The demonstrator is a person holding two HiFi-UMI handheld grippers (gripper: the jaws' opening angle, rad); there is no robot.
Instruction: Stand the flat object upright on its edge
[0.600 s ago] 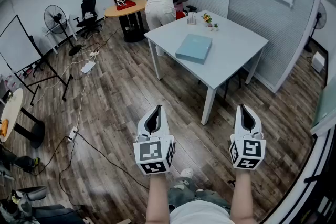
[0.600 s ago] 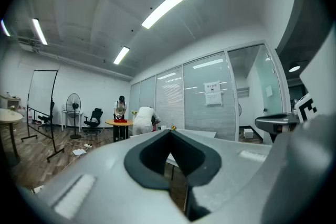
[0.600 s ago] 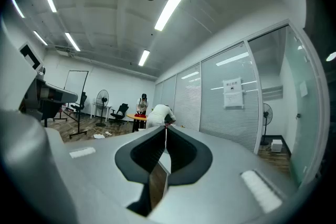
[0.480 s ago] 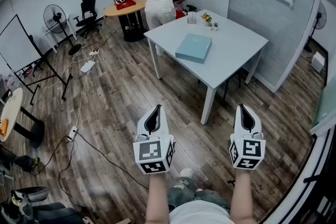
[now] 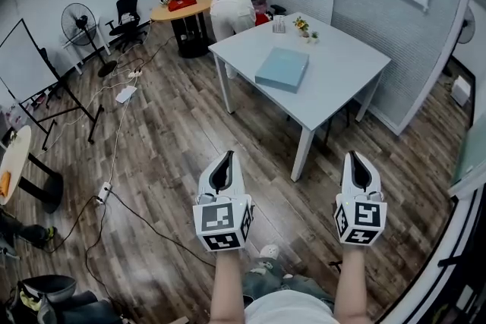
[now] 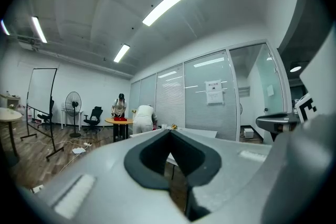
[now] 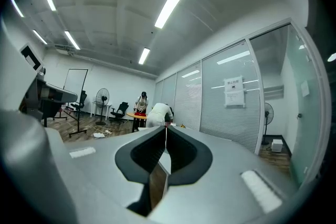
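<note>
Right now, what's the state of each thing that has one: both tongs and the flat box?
Left tongs: shut, empty, held in the air short of the white table.
Right tongs: shut, empty, level with the left one.
Blue flat box: lying flat on the white table, untouched, not yet on edge.

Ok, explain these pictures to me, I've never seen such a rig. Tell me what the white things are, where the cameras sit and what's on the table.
A person holds a gripper in each hand: the left gripper and right gripper. The wide picture comes from a camera on the person's head, looking down; the other two ride on the grippers, looking along their fingers. Both pairs of fingers are closed on nothing. Ahead stands a white table with a flat blue box lying on it.
</note>
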